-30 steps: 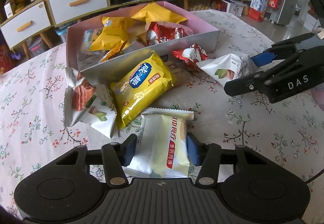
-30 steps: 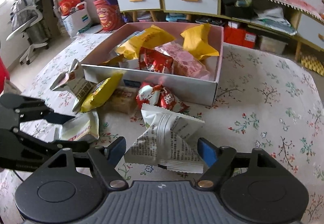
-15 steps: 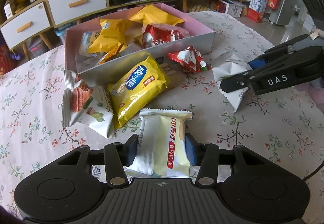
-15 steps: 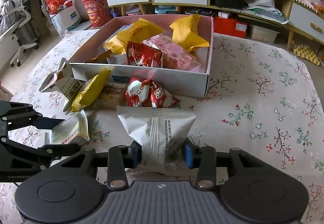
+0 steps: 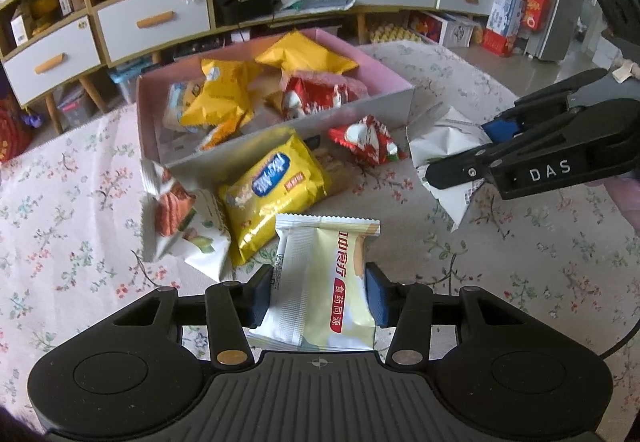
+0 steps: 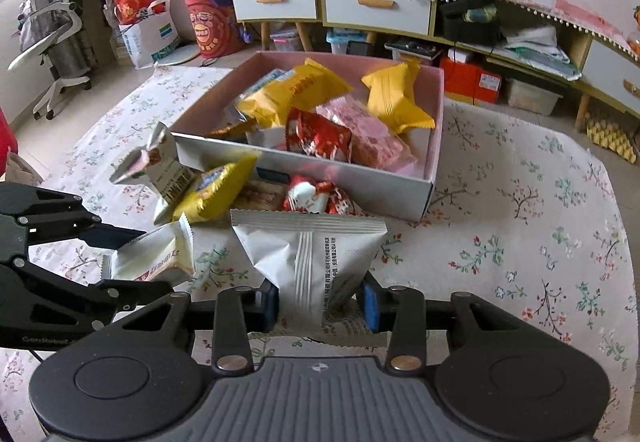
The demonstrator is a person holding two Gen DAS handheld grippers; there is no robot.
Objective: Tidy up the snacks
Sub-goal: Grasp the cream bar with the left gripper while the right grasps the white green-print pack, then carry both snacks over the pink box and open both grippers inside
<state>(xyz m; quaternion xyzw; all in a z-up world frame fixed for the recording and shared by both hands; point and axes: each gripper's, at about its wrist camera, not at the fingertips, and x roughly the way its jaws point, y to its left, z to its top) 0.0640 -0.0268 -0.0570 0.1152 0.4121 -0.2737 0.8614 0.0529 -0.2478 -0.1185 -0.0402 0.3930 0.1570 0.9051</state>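
Note:
My left gripper is shut on a cream snack packet with red print, held above the floral tablecloth. My right gripper is shut on a silver-white snack packet, lifted off the table; it also shows in the left wrist view. The pink open box lies ahead with yellow, red and pink packets inside. In front of the box lie a yellow packet, a red packet and a white nut packet.
The table's floral cloth stretches to the right of the box. Cabinets with white drawers stand behind the table. A white office chair stands far left.
Both grippers closed on their packets and lifted them. The right gripper raised the silver packet toward the box. The left gripper holds the cream packet slightly higher.

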